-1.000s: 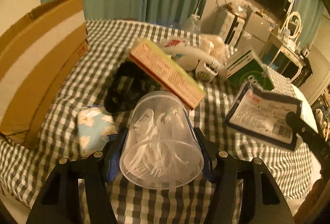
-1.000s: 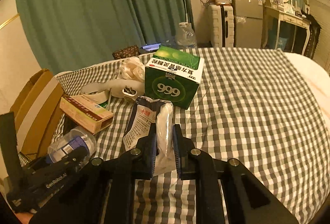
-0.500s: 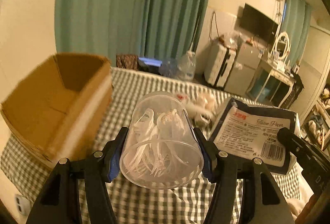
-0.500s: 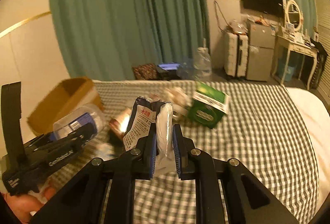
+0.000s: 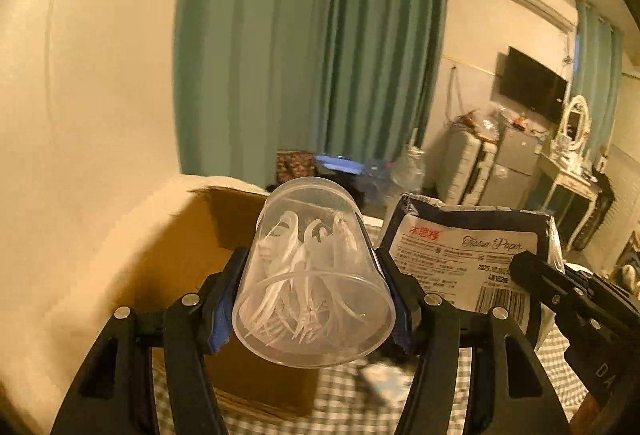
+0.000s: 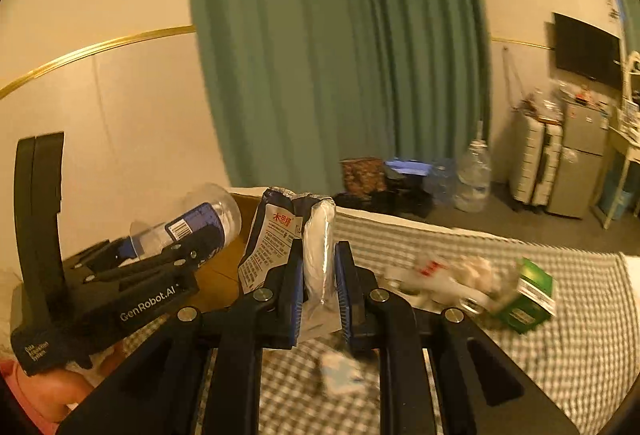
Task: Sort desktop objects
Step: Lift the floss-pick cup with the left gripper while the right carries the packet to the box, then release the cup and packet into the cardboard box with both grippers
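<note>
Two grippers hang above a checked bed's left edge, over an open cardboard box [image 5: 192, 255]. Right gripper [image 6: 318, 275] jaws pinch a tissue pack [image 6: 276, 239]; left gripper [image 5: 312, 287] jaws clamp a clear floss-pick tub [image 5: 312, 275].

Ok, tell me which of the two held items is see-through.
The clear plastic jar of floss picks, clamped in the left tool. You can see the white picks through its wall. The tissue paper pack in the right tool is opaque, printed wrapping.
</note>
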The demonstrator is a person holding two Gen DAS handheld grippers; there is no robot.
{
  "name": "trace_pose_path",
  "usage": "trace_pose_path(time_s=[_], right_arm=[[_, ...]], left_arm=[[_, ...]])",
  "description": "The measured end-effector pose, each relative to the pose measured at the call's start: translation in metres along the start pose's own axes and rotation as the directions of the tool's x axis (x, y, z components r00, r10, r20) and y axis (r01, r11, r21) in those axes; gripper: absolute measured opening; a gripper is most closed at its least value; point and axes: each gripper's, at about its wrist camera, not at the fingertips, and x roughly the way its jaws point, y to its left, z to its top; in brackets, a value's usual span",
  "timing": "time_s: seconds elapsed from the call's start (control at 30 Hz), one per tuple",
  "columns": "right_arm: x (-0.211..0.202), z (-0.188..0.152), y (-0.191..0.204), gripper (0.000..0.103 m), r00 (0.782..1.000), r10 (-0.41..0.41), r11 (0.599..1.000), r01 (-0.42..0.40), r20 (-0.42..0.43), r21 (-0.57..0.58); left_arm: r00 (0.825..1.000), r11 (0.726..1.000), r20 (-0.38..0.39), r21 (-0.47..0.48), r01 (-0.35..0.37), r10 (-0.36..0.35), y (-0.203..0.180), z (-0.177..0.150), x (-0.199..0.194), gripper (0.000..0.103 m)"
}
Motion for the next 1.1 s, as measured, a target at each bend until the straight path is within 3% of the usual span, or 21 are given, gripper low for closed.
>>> trace_pose_path(time_s=[0.2,0.5,0.57,0.6,0.63,0.8,1.0,1.1], right_arm=[[0.068,0.006,0.038,0.014,0.997,0.043,0.999,-0.045,-0.068,-0.029],[0.14,-0.009,0.06,0.015,0.985,0.054,0.998,-0.058,-0.162,-0.017],[0.148,-0.01,0.059,0.031,0.981,0.069,0.997,-0.071,-0.184,-0.004],[0.153,-0.01,0.054,0.061,0.98,0.06,0.998,-0.06,-0.19,0.005],[0.151,-0.01,0.051,0.081,0.984,0.042,0.999,-0.039,-0.171,0.02],[0.127,-0.004,0.035,0.081,0.993,-0.007,0.999,0.011,-0.115,0.036],[0.065,0.003,-0.003,0.081,0.996,-0.076,0.995,0.079,-0.055,0.058],[0.025,0.009,-0.029,0.081,0.993,-0.119,0.99,0.12,-0.019,0.07]], left_arm=[[0.995,0.996,-0.057,0.002,-0.087,0.087,0.039,-0.005,0.04,0.063],[0.982,0.995,-0.16,-0.013,-0.099,0.096,0.077,-0.042,0.086,0.064],[0.979,0.992,-0.163,0.005,-0.123,0.122,0.079,-0.045,0.089,0.073],[0.976,0.991,-0.168,0.017,-0.136,0.137,0.079,-0.045,0.09,0.088],[0.975,0.99,-0.17,0.029,-0.141,0.144,0.078,-0.046,0.09,0.097],[0.974,0.985,-0.154,0.068,-0.156,0.165,0.077,-0.046,0.077,0.099],[0.987,0.992,-0.115,0.062,-0.108,0.115,0.054,-0.033,0.039,0.101],[0.994,0.998,-0.098,0.048,-0.039,0.044,0.028,-0.026,0.014,0.103]])
